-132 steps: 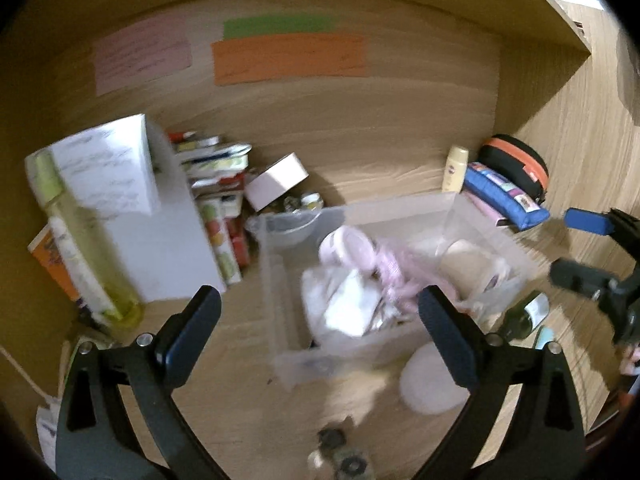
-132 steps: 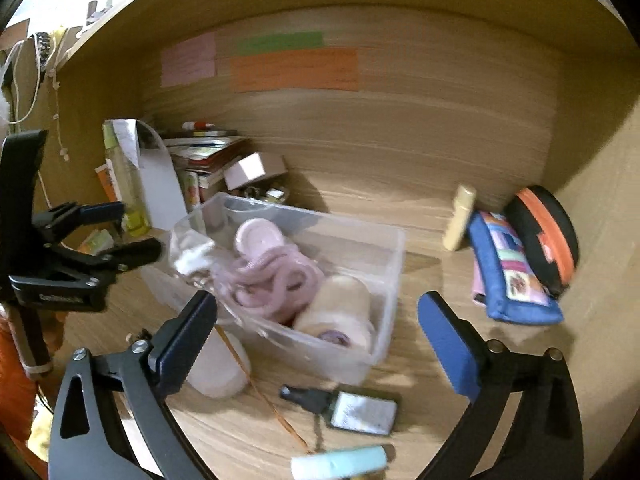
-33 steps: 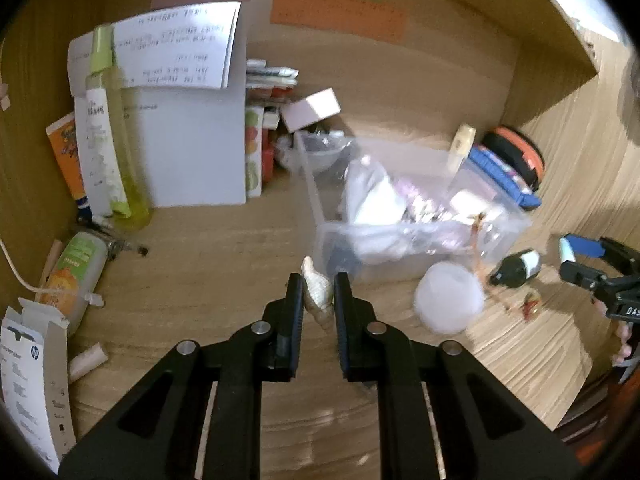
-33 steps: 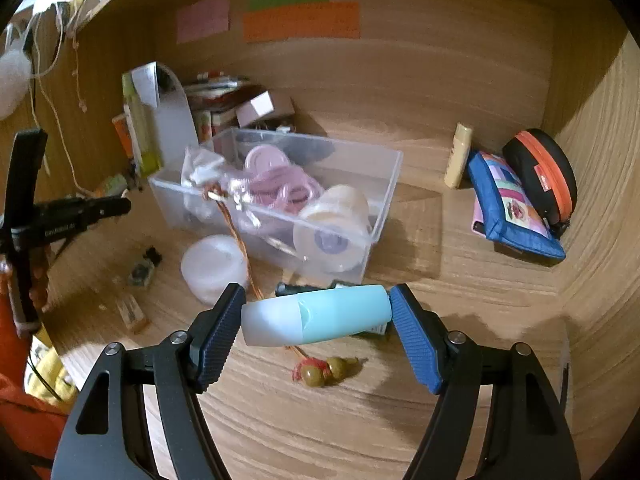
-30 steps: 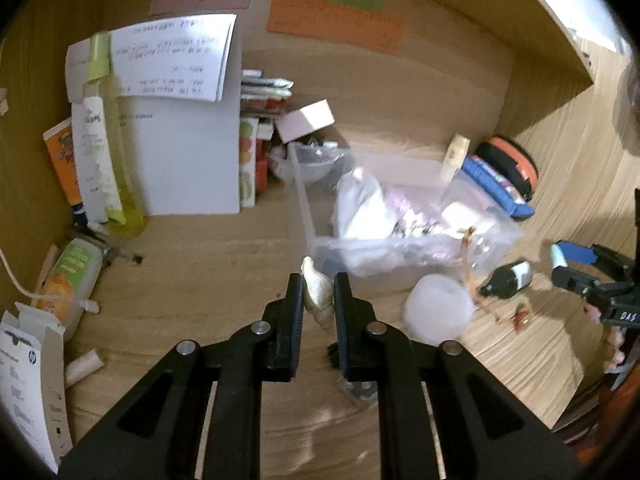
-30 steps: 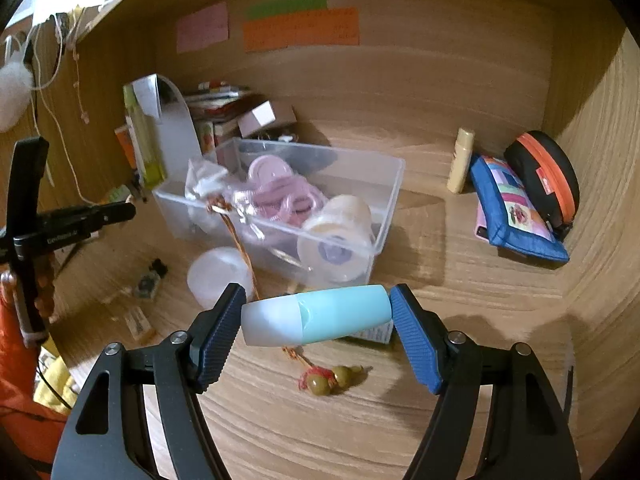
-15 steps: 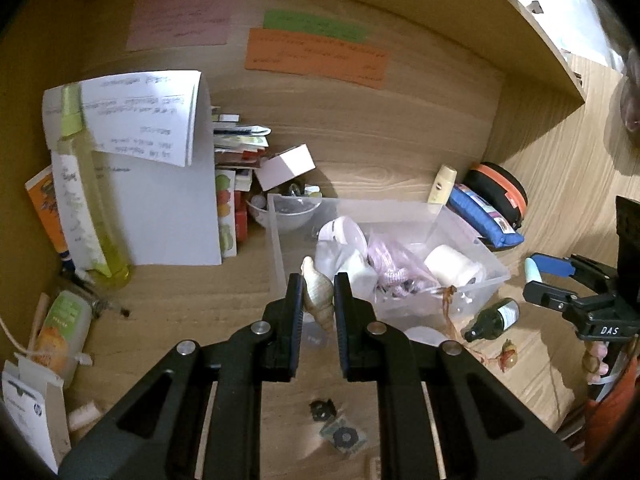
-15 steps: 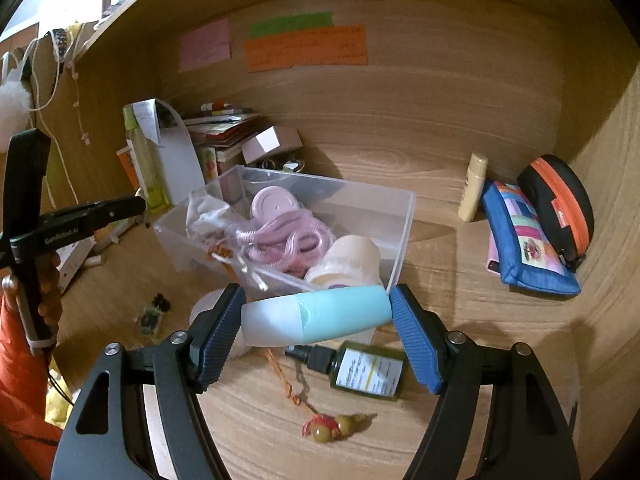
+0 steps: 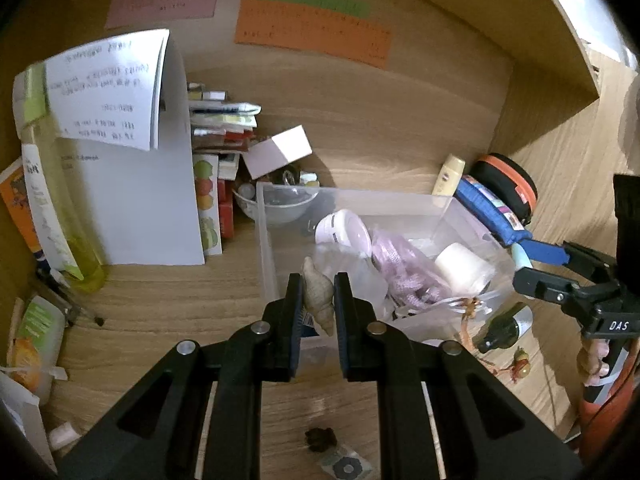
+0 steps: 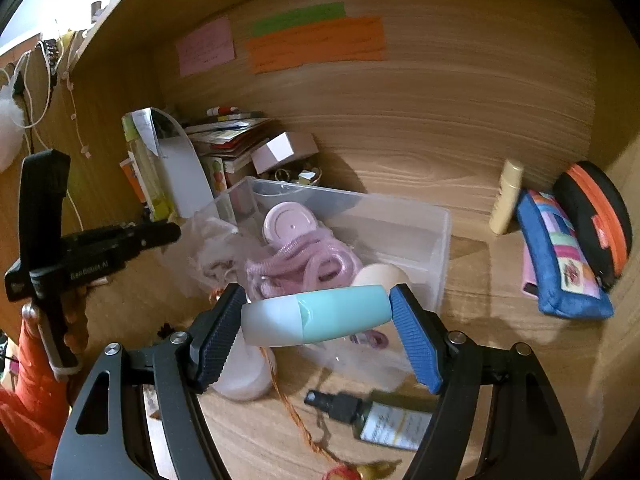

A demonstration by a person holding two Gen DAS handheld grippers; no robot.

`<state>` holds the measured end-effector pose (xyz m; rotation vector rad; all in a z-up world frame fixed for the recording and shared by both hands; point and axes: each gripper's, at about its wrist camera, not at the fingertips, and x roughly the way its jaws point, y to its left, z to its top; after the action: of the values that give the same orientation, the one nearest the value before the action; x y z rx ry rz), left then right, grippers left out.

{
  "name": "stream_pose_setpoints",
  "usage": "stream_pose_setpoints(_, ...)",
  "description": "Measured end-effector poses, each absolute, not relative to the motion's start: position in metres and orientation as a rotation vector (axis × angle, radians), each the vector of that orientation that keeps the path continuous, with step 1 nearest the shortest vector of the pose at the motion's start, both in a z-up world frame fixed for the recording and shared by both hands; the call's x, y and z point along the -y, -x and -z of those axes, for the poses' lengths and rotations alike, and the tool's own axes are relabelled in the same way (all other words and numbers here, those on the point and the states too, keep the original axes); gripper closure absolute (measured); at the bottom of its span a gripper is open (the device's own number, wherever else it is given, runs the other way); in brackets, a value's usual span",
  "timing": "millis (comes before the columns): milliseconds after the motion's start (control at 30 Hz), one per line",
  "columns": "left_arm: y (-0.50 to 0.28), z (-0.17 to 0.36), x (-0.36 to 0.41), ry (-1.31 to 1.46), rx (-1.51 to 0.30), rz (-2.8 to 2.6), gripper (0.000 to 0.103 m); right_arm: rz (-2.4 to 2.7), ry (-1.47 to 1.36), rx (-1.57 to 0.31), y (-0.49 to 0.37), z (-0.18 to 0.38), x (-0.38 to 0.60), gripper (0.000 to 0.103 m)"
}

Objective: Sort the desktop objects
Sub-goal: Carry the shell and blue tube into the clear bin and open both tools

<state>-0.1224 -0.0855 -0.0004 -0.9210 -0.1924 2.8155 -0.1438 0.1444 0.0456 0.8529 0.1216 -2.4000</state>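
Observation:
A clear plastic bin point(image 9: 266, 248) point(image 10: 436, 236) stands on the wooden desk and holds a pink round case, pink coiled cord point(image 10: 304, 264), a tape roll point(image 9: 464, 268) and crumpled plastic. My left gripper point(image 9: 317, 280) is shut on a beige spiral seashell point(image 9: 318, 294), held over the bin's near left corner. My right gripper point(image 10: 318, 312) is shut on a white and mint tube point(image 10: 316, 320), held crosswise above the bin's near edge. The right gripper also shows in the left wrist view point(image 9: 536, 268).
A dark spray bottle point(image 10: 380, 414), a beaded orange cord point(image 10: 348, 470) and a white round lid point(image 10: 244, 376) lie in front of the bin. Small dark bits point(image 9: 320, 438) lie near me. Blue pouch point(image 10: 560, 256), black-orange case, cream tube right; books, papers, yellow bottle point(image 9: 52, 208) left.
Both grippers have closed in on the bin: the shell has moved forward over its near left corner, and the tube has risen and moved forward to its near edge.

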Motion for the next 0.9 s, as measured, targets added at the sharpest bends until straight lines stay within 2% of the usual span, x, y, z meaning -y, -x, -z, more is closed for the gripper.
stream_pose_setpoints(333, 0.126, 0.006, 0.087, 0.954, 0.219, -2.790, 0.089, 2.330, -0.933, -0.173, 0.170, -0.024, -0.106, 0.032)
stream_pose_setpoints(633, 0.126, 0.008, 0.086, 0.953, 0.203, -2.795, 0.089, 2.325, -0.940, -0.125, 0.179, -0.018, -0.108, 0.032)
stream_pose_setpoints(733, 0.126, 0.009, 0.087, 0.949, 0.208, -2.794, 0.083, 2.348, -0.923, -0.146, 0.176, -0.018, -0.106, 0.032)
stream_pose_setpoints(800, 0.126, 0.009, 0.085, 0.943, 0.201, -2.791, 0.081, 2.370, -0.904, -0.175, 0.174, -0.018, -0.105, 0.031)
stream_pose_setpoints(900, 0.125, 0.009, 0.083, 0.938, 0.177, -2.798, 0.079, 2.405, -0.891, -0.190, 0.173, -0.018, -0.106, 0.022)
